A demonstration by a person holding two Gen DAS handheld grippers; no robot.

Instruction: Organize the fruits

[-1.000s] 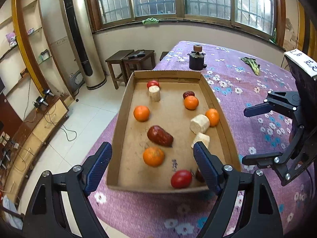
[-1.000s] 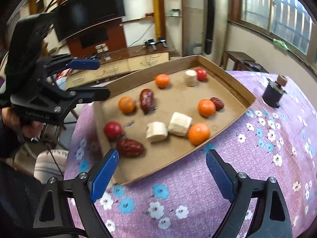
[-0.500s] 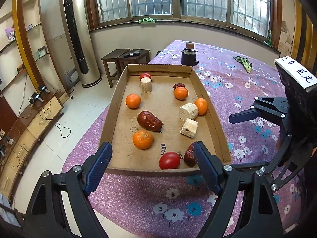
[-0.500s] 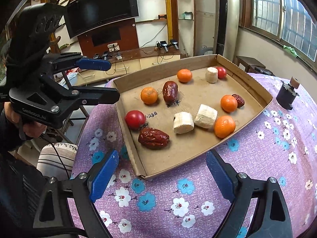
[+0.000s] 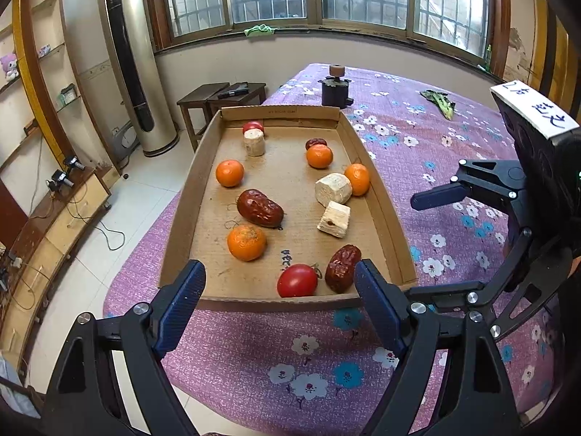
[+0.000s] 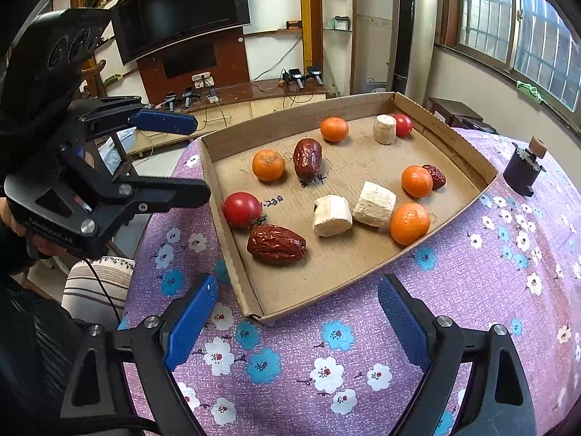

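Observation:
A shallow cardboard tray (image 5: 183,218) (image 6: 450,141) lies on the purple flowered table. It holds several oranges (image 5: 247,242) (image 6: 409,223), two red tomatoes (image 5: 297,280) (image 6: 242,209), three dark red dates (image 5: 260,208) (image 6: 276,244) and three pale cut chunks (image 5: 333,189) (image 6: 332,215). My left gripper (image 5: 279,309) is open and empty, hovering just short of the tray's near edge. My right gripper (image 6: 301,319) is open and empty, off the tray's near corner. Each gripper shows in the other's view: the right (image 5: 468,232), the left (image 6: 178,156).
A small dark stand with a brown knob (image 5: 334,85) (image 6: 523,167) sits beyond the tray. A green vegetable (image 5: 441,103) lies far right on the cloth. Stools (image 5: 221,96) and an air conditioner tower (image 5: 130,58) stand past the table's left edge.
Both grippers have pulled back from the tray, which now sits farther off in both views. Both stayed open and the fruits have not moved.

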